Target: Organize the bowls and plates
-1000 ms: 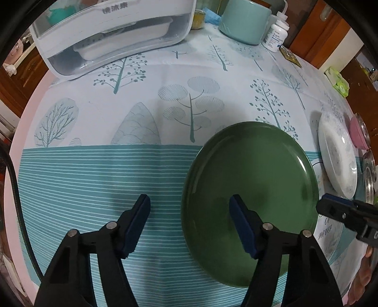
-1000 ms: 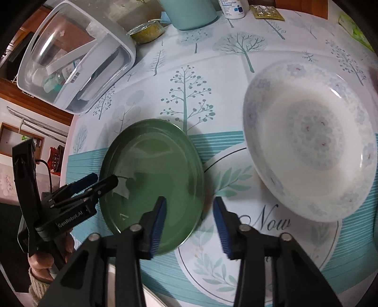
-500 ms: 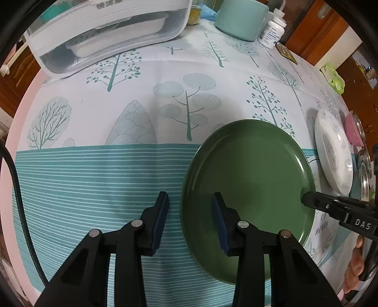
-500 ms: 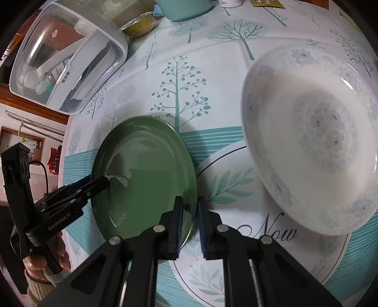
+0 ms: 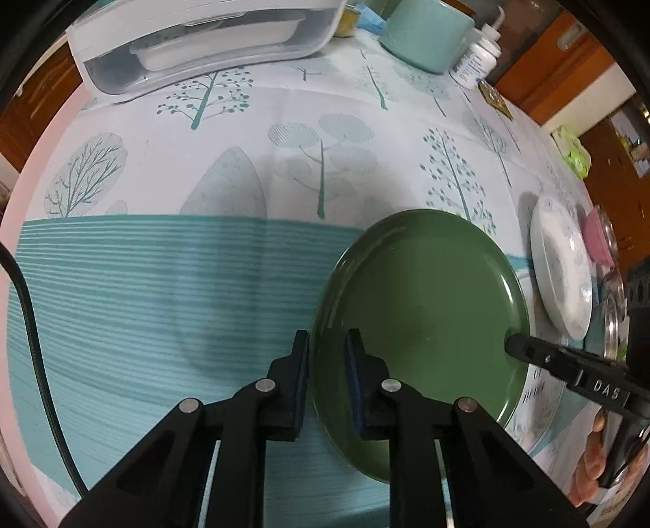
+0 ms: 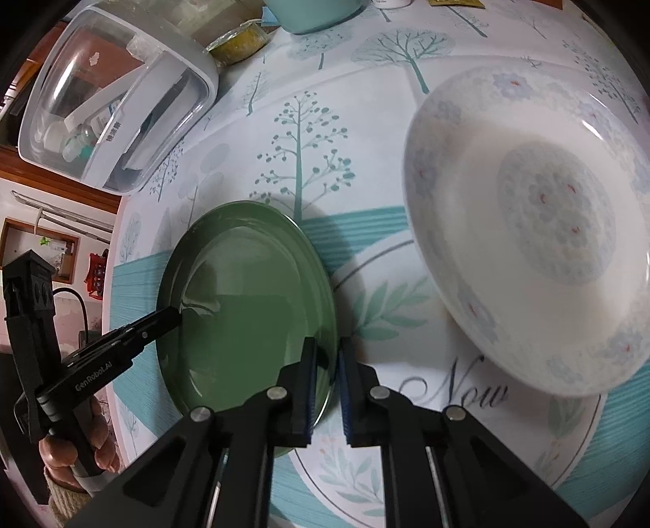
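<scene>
A dark green plate (image 5: 422, 308) lies on the tree-print tablecloth; it also shows in the right wrist view (image 6: 243, 300). My left gripper (image 5: 327, 349) is shut on the plate's left rim. My right gripper (image 6: 325, 357) is shut on the plate's opposite rim and shows at the right of the left wrist view (image 5: 516, 345). The left gripper shows at the left of the right wrist view (image 6: 174, 317). A white floral bowl (image 6: 536, 235) sits to the right of the plate (image 5: 562, 276).
A white lidded container (image 5: 203, 40) stands at the back left (image 6: 113, 109). A teal pot (image 5: 426, 34), a white bottle (image 5: 477, 61), a pink bowl (image 5: 599, 239) and metal dishes (image 5: 613, 312) are at the back and right. A round placemat (image 6: 426, 414) lies under the plate's edge.
Both grippers went from open to shut on opposite rims of the green plate. The right one closed first, then the left.
</scene>
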Demonstrator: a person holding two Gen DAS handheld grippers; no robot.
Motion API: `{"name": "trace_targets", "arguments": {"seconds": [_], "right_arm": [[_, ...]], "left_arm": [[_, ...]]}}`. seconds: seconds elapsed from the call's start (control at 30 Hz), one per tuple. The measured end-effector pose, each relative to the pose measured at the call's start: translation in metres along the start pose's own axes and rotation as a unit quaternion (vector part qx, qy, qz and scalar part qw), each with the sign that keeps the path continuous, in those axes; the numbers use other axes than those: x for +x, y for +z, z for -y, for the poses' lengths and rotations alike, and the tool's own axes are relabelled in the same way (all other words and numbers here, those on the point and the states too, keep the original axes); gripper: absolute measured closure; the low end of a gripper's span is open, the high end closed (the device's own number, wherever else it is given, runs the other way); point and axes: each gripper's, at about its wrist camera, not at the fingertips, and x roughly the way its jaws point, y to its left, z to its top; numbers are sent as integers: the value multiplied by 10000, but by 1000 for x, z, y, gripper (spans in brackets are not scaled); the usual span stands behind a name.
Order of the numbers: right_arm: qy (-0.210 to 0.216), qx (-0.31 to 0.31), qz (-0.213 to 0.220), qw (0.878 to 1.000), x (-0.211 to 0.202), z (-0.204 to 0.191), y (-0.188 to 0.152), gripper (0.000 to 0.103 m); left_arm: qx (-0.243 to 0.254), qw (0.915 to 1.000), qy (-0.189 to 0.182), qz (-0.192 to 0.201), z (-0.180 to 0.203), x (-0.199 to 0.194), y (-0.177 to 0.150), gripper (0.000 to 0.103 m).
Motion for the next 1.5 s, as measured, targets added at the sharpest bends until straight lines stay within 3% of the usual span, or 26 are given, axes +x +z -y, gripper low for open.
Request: {"name": "trace_targets", "arguments": {"seconds": [0.27, 0.6, 0.87, 1.1, 1.3, 1.5], "right_arm": [[82, 23, 28, 10000, -28, 1, -21, 93], [235, -326, 17, 9992, -74, -19, -61, 93], [488, -585, 151, 9970, -115, -40, -98, 93], [532, -870, 314, 9943, -143, -57, -129, 93], [692, -1000, 175, 9924, -143, -58, -152, 93], [695, -1070, -78, 9918, -123, -59, -169, 93]], "left_arm": [[42, 9997, -170, 151, 11, -33, -28, 88], [50, 9987, -253, 446, 12, -101, -73, 88], [171, 9973, -2, 709, 21, -161, -114, 88], [229, 9950, 2, 971, 22, -203, -150, 88], [231, 9946, -77, 1009, 15, -216, -191, 88], [91, 9964, -110, 835, 1, -198, -227, 88]]}}
